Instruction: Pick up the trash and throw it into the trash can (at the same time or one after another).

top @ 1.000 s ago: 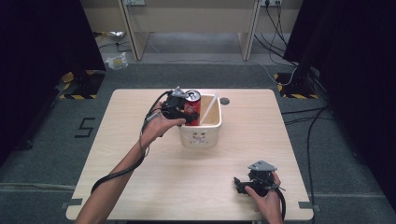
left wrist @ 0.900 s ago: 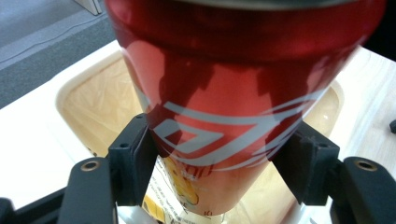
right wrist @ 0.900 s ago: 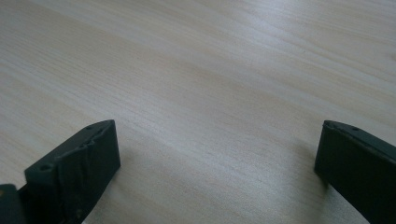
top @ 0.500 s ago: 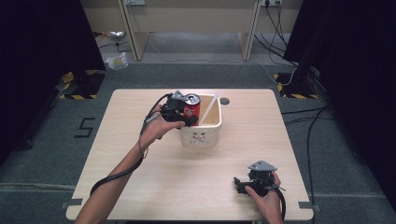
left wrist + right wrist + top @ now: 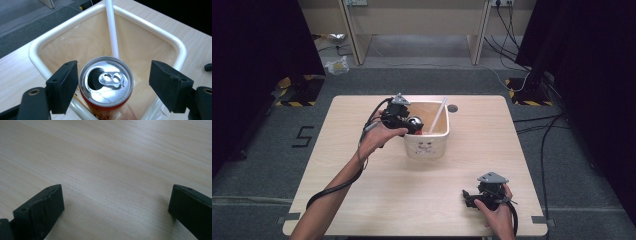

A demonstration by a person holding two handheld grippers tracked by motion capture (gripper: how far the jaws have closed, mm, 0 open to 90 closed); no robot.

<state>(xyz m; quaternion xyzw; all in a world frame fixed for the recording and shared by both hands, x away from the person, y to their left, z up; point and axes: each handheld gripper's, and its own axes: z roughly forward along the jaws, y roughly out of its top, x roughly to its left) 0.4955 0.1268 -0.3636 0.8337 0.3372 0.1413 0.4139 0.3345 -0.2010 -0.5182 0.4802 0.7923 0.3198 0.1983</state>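
We see left gripper (image 5: 113,87) over tub (image 5: 45,42), jaws spread, gaps both sides of can (image 5: 106,82) inside tub beside straw (image 5: 111,30). Right gripper (image 5: 116,212) open near table (image 5: 112,157).

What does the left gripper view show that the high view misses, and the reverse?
Left gripper view: the can has an open tab hole, and the jaws stand clear of it on both sides. High view: the right gripper low over the table, and the floor around. Both: the cream bin holding the white stick.
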